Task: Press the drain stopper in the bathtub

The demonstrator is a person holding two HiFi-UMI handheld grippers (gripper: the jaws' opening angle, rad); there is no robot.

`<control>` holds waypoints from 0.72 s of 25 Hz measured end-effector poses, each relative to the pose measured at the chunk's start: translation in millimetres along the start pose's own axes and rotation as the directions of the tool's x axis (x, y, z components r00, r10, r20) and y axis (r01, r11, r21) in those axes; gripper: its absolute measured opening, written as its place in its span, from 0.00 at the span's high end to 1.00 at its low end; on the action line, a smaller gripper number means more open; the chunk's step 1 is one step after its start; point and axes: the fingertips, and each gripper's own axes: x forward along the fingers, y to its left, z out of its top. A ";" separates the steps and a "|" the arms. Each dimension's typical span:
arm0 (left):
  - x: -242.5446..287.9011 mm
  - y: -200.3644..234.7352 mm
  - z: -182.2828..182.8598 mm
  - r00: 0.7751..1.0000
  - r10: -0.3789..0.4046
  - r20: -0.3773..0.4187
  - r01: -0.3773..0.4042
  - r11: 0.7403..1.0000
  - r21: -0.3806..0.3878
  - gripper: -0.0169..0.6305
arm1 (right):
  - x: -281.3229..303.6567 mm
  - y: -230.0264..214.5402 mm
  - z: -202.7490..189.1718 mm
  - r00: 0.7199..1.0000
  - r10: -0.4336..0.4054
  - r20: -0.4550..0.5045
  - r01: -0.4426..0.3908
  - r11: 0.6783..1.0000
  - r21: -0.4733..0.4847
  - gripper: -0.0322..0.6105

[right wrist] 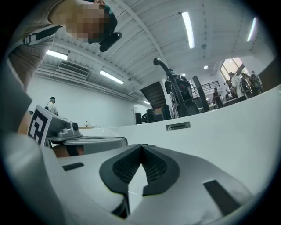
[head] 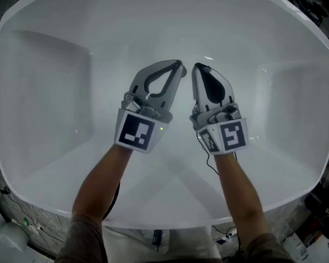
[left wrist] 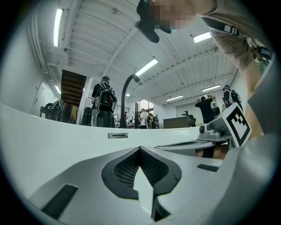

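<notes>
The white bathtub fills the head view, and both grippers hang over the middle of its floor. My left gripper is shut, its tips meeting with nothing between them, as the left gripper view also shows. My right gripper is close beside it and also shut on nothing. The two tips point at the far tub wall and lie a small gap apart. A small bright glint shows just past the right tip. I cannot make out the drain stopper clearly; the grippers may hide it.
An overflow slot sits in the far tub wall, with a dark curved spout above the rim. Several people stand in the room beyond. Cables and clutter lie on the floor outside the near rim.
</notes>
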 end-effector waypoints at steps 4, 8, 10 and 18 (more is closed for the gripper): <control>5.4 4.7 -17.9 1.000 0.008 -0.004 -0.008 1.000 0.000 0.97 | 4.7 -5.0 -19.7 1.000 0.004 -0.017 -0.004 1.000 0.010 0.95; 9.0 3.8 -29.4 1.000 0.009 0.006 -0.009 1.000 0.001 0.97 | 6.2 -8.5 -35.8 1.000 0.008 -0.028 -0.008 1.000 0.013 0.95; 12.4 1.5 -37.5 1.000 0.006 0.006 -0.006 1.000 0.001 0.97 | 6.3 -11.9 -45.0 0.999 0.009 -0.033 -0.009 1.000 0.022 0.95; 23.6 3.1 -71.1 1.000 0.006 0.004 -0.006 1.000 -0.005 0.97 | 13.0 -28.8 -91.8 0.996 0.001 -0.086 0.003 0.999 0.036 0.95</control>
